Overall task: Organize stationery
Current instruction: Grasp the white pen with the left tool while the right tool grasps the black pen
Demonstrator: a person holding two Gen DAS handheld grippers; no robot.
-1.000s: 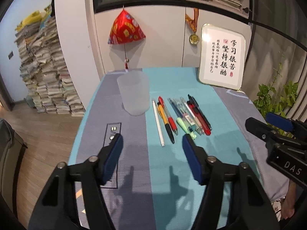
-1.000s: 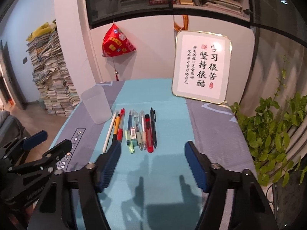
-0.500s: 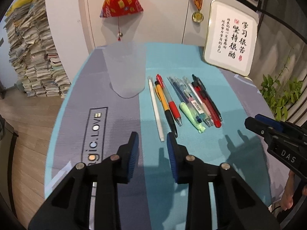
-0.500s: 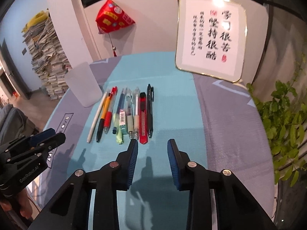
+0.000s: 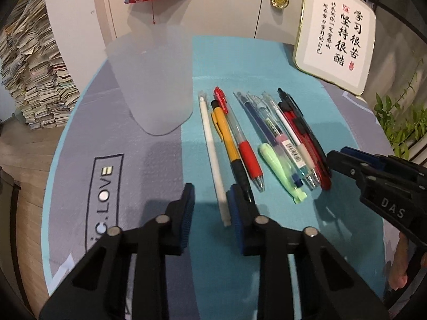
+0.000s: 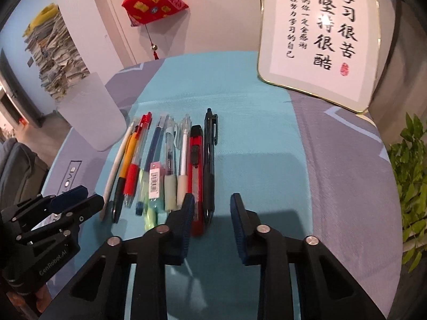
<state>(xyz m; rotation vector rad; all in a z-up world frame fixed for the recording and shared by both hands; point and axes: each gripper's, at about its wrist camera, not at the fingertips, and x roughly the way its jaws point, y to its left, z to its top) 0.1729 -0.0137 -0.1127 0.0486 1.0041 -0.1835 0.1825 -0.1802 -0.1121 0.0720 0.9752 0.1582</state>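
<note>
Several pens lie side by side on the teal mat (image 5: 267, 61), beside an upright frosted cup (image 5: 154, 85). My left gripper (image 5: 212, 205) hovers low over the near end of the white pen (image 5: 210, 144). Its jaws are closing, and the pen's tip lies between them, close to the right finger (image 5: 237, 208), with a gap still on the left. My right gripper (image 6: 212, 210) is closing over the tip of the black pen (image 6: 209, 160). The red utility knife (image 6: 194, 165) runs along its left finger (image 6: 186, 213). Neither pair of pads presses on anything.
A framed calligraphy board (image 6: 320, 34) leans at the back right of the table. A green plant (image 6: 411, 165) stands past the right edge. A tall pile of papers (image 5: 32, 80) rises on the floor at the left. A red ornament (image 6: 152, 0) hangs on the wall.
Both grippers have come down and forward toward the near ends of the pens. Both pairs of jaws have narrowed from wide to a small gap.
</note>
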